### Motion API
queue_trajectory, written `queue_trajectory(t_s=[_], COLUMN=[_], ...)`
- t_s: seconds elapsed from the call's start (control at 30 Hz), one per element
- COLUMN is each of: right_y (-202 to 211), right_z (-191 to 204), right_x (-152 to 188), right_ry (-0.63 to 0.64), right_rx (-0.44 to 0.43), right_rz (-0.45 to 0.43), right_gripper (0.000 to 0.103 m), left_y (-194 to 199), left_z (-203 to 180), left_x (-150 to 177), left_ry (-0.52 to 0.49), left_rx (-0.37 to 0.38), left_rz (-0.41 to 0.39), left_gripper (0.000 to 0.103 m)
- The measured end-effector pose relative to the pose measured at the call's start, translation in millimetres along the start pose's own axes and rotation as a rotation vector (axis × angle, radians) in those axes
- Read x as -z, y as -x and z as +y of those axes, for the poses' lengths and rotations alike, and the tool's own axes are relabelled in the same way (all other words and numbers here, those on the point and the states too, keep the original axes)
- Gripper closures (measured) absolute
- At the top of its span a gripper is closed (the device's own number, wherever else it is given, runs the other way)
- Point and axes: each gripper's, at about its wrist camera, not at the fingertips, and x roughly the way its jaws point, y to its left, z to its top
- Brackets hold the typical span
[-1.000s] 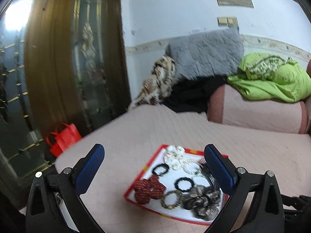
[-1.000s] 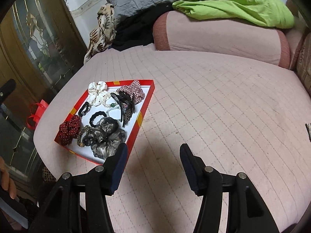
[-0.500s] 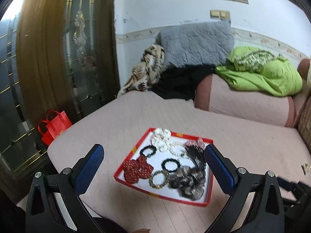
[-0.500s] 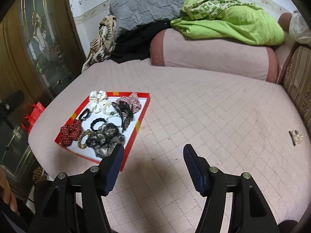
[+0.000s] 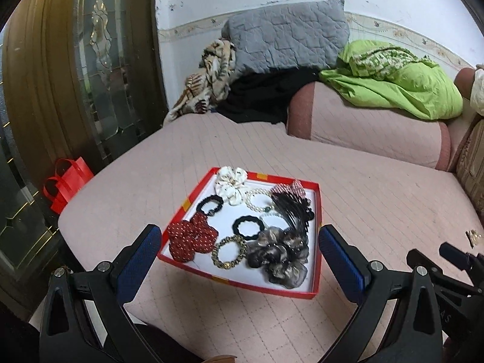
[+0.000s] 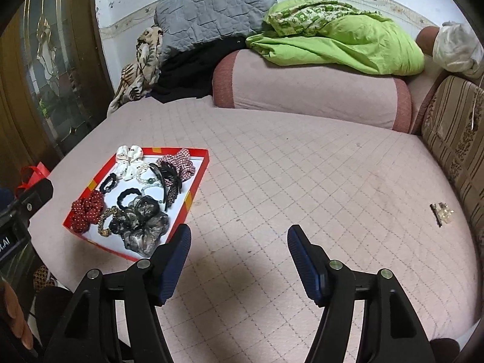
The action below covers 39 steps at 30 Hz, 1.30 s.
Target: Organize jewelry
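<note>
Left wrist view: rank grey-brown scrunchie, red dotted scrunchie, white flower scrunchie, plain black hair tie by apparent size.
1. grey-brown scrunchie
2. red dotted scrunchie
3. white flower scrunchie, though it lies farther back, so this is unsure
4. plain black hair tie

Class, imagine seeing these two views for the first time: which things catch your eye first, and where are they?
A red tray of scrunchies and hair ties lies on the pink quilted bed near its left edge. Behind, a lime-green blanket is heaped on the pink bolster. A small hair clip lies alone far right.

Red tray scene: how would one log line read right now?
left tool: open, empty | right tool: open, empty, just widened | tray: full | clip: loose
</note>
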Motion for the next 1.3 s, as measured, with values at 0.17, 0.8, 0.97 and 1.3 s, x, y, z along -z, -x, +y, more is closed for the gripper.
queue_trajectory(t_s=[0.17,0.8,0.97,1.3], right_y=[-2,-14,-17,-21], right_z=[2,11,11,13], right_x=[1,6,7,9], right_ry=[0.016,0.045,0.049,0.058], right_rx=[0.02,0.043,0.049,0.053], right_rz=[0.0,0.043,0.052,0.064], right_gripper=[0.03,0.029,0.029,0.029], left_y=[-7,-32,-35,-41], left_z=[-5,-4,-4,-4], left_x=[5,19,22,25], left_ry=[-0.018,-0.009,-0.005,0.001], left_rx=[0.016,0.054,0.066,0.089], left_rz=[0.024,0.114,0.126,0.152], left_gripper=[0.0,0.0,0.0,0.0])
